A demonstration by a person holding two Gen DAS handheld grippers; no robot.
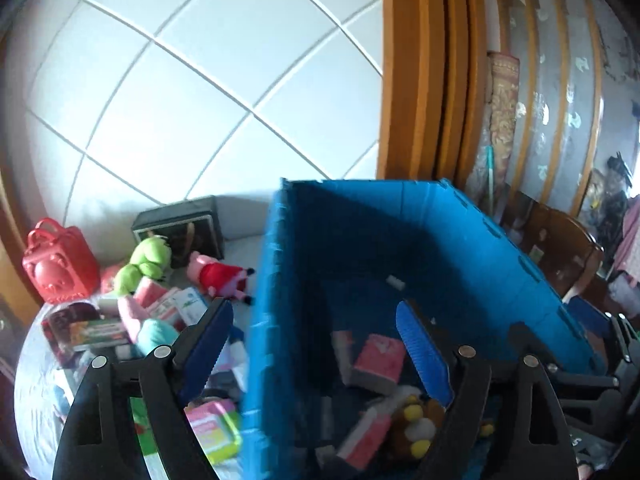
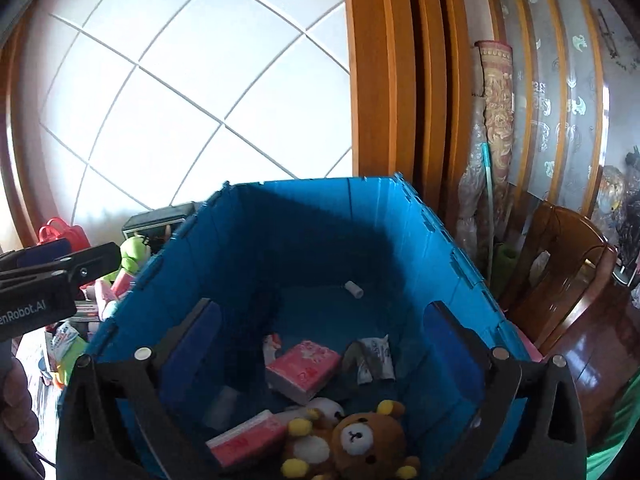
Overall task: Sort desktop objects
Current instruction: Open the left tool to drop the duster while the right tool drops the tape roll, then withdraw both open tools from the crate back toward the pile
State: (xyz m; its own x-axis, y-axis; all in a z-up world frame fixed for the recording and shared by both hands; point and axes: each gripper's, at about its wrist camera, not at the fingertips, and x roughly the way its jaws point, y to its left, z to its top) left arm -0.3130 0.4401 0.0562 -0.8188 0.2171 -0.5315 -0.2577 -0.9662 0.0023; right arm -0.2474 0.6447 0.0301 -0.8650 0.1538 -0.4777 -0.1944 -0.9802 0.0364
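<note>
We hold both claws released over the blue crate (image 2: 304, 240). The right gripper (image 2: 320, 344) hangs empty above the bear (image 2: 360, 440) inside; the left gripper (image 1: 316, 344) straddles its near wall.

Between the right gripper (image 2: 320, 344) fingers: open air above the blue crate (image 2: 456, 264), nothing pinched.
Below the right fingertips: pink tissue pack (image 2: 302, 368), white sachet (image 2: 374, 356), brown bear plush (image 2: 360, 440) cover the near floor.
Beyond the right fingertips: bare crate floor but for a small white cylinder (image 2: 354, 289).
Left of the right fingers: left gripper (image 1: 316, 344) over the crate's left wall.
Between the left fingers: that wall's rim (image 1: 272, 240) bars the way.
Outside the left finger: crowded toys, seemingly touching; pig plush (image 1: 218, 272), green plush (image 1: 146, 258).
</note>
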